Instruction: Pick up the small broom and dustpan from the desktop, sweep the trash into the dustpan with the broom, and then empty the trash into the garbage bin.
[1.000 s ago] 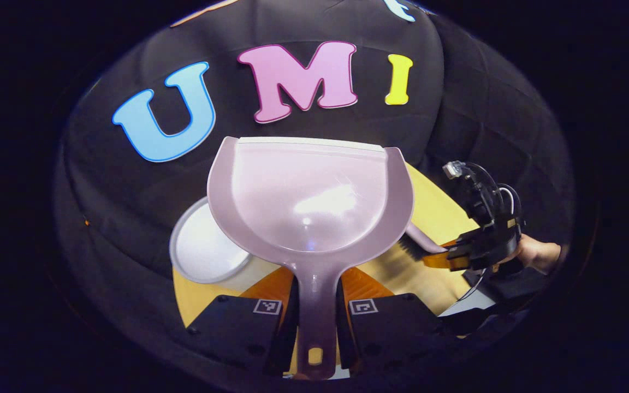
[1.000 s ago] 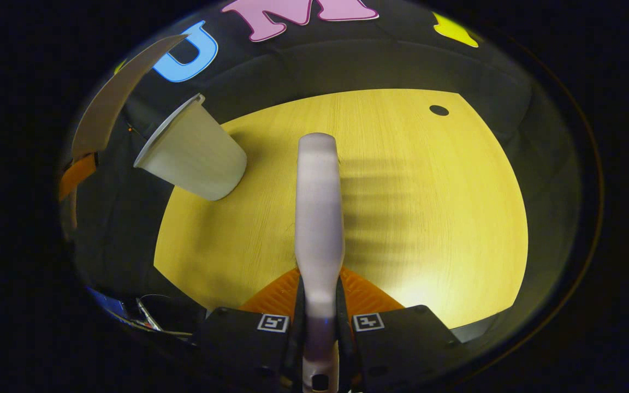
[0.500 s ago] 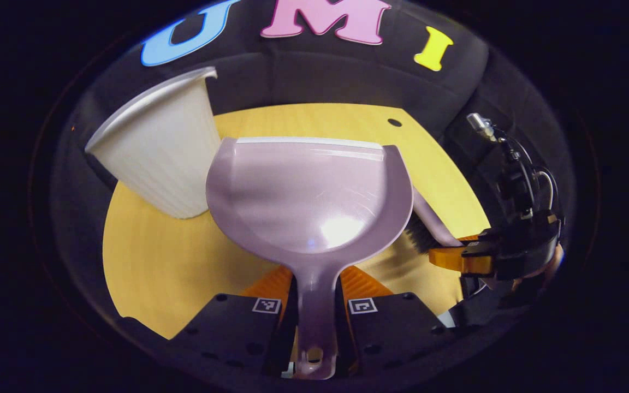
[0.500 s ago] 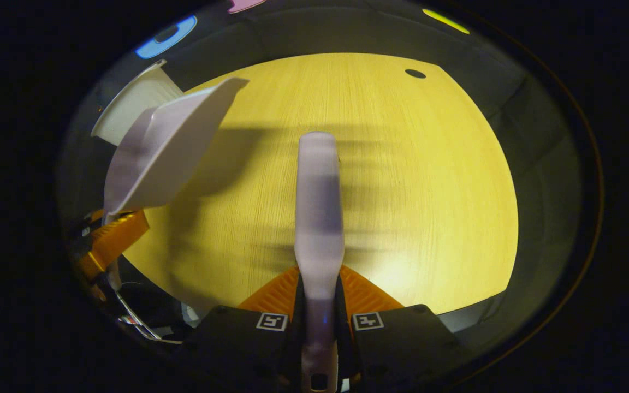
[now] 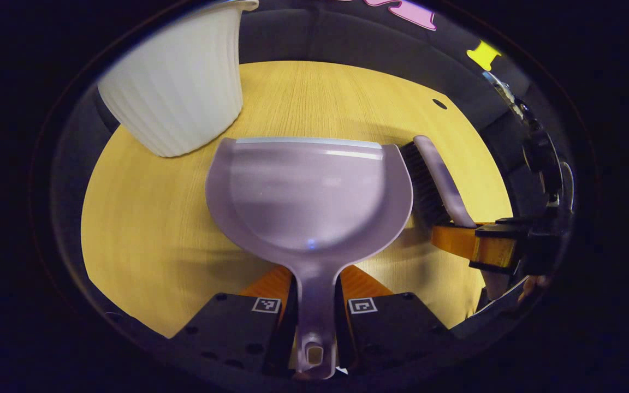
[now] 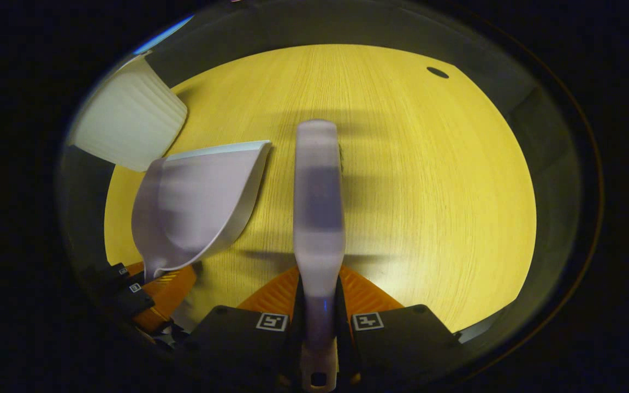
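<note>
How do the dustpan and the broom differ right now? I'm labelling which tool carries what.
The dustpan is a wide, shallow scoop with a short handle; the broom is a long, narrow bar. The dustpan is bare inside; the broom carries dark bristles along one side. The left tool grips the dustpan, the right tool the broom. Both are pale lilac plastic, clamped by the handle above the wooden desktop.

The left gripper view looked forward and down from close above the yellow wood-grain desk [image 5: 145, 218], along the lilac plastic dustpan [image 5: 309, 191] held in its jaws. The right gripper view faced the same desk [image 6: 429, 191] from a similar height, along the lilac broom handle [image 6: 319, 207]. Both shared the desk, the dustpan [image 6: 200, 202] and the white ribbed garbage bin [image 5: 175, 93] [image 6: 126, 128].
</note>
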